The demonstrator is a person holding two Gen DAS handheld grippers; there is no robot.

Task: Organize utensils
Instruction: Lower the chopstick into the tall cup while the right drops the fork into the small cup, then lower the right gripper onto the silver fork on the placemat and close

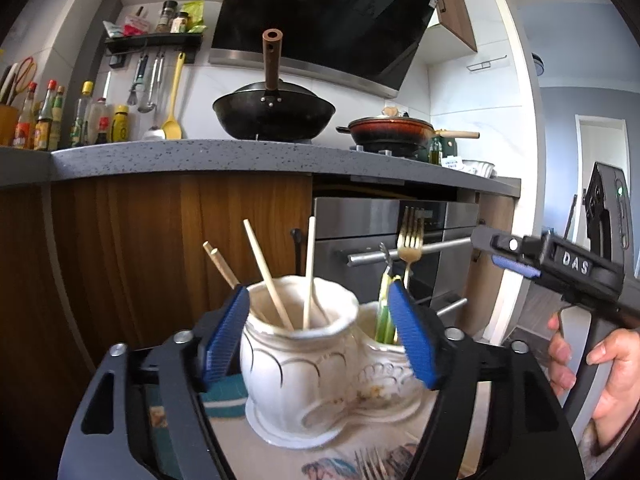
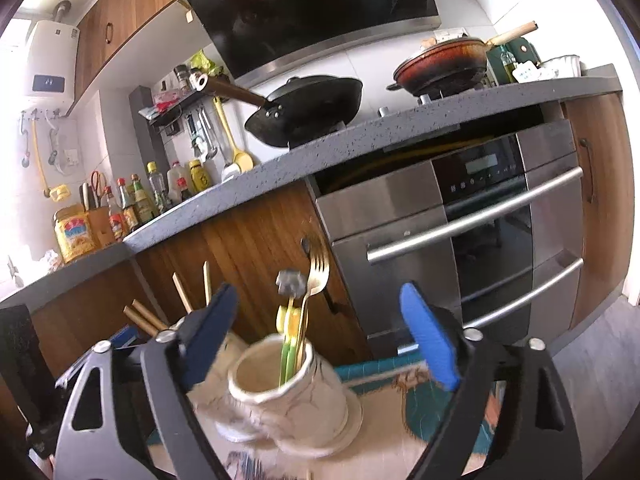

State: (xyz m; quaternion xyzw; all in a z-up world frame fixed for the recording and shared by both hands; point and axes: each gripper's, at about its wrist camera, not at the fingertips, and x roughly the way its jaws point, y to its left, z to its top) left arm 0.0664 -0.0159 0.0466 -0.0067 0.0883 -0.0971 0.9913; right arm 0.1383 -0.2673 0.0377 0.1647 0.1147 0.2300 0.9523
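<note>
A white ceramic double holder (image 1: 304,368) stands on a patterned cloth. Its larger cup holds several wooden chopsticks (image 1: 268,280). Its smaller cup (image 2: 288,396) holds a gold fork (image 1: 410,240) and green-handled utensils (image 2: 290,344). My left gripper (image 1: 320,324) is open, its blue pads on either side of the larger cup, close to it. My right gripper (image 2: 320,336) is open and empty, just above and behind the smaller cup; it also shows in the left wrist view (image 1: 520,258), to the right. Fork tines (image 1: 370,466) lie on the cloth in front.
A grey countertop (image 1: 240,156) runs behind with a black wok (image 1: 274,114), a red pan (image 1: 390,130) and sauce bottles (image 1: 52,120). Below are wooden cabinets (image 1: 160,240) and a steel oven (image 2: 460,240) with bar handles. The patterned cloth (image 2: 392,440) covers the near surface.
</note>
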